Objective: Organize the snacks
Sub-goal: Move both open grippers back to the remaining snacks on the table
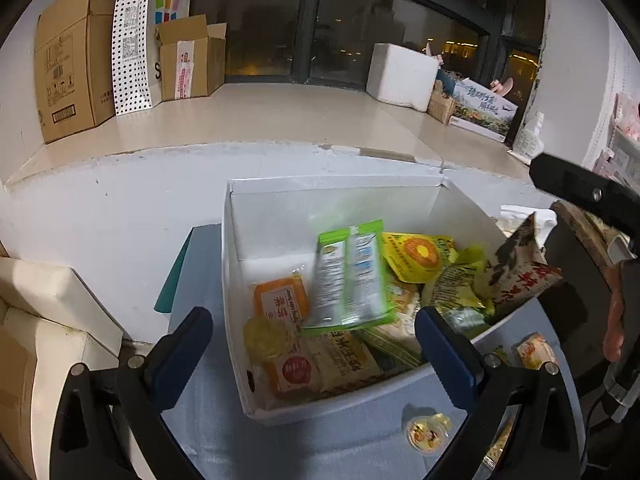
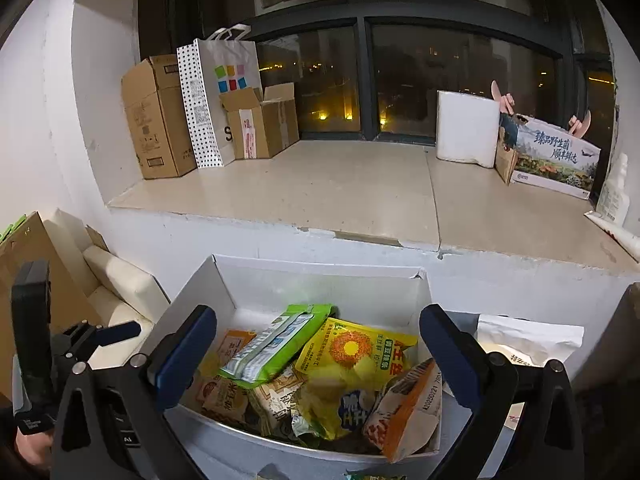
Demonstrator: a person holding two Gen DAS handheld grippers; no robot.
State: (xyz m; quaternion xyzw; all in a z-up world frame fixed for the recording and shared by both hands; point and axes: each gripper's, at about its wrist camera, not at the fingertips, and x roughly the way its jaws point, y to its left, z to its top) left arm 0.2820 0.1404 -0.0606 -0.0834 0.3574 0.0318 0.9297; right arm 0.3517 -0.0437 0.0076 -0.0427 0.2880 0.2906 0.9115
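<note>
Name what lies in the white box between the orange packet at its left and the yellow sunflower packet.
The green packet lies tilted between the orange packet and the yellow sunflower packet inside the white box. Both wrist views show it.

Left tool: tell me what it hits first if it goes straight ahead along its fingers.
Probably the green snack packet lying on top of the pile in the white box. The left tool is open and empty; depth is unclear.

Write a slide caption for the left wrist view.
Open left gripper above white box of snack packets; green packet lies on top.
</note>
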